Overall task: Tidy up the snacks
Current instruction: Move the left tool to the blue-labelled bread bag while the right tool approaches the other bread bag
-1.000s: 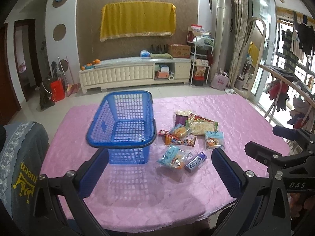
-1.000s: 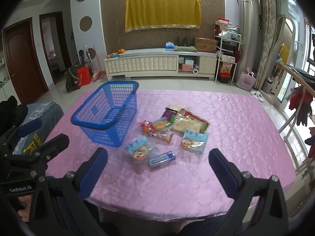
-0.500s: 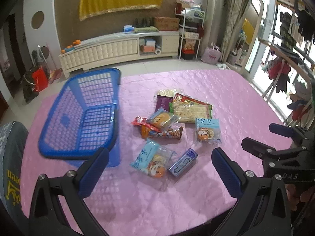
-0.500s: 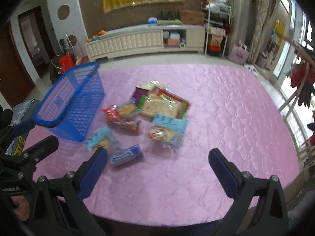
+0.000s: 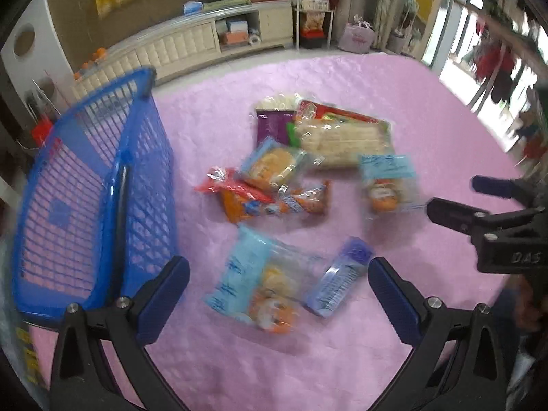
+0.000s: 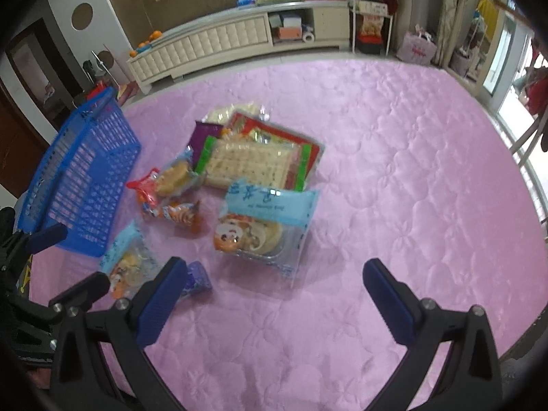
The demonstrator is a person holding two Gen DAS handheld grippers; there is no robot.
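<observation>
Left view: my left claw [image 5: 278,282] is wide open over a light blue snack bag [image 5: 255,286]; blue basket [image 5: 92,202] at 9 o'clock.
Right view: my right claw [image 6: 274,286] is wide open too; cartoon snack bag [image 6: 263,222] at 12 o'clock, cracker pack [image 6: 253,162] behind it.
</observation>
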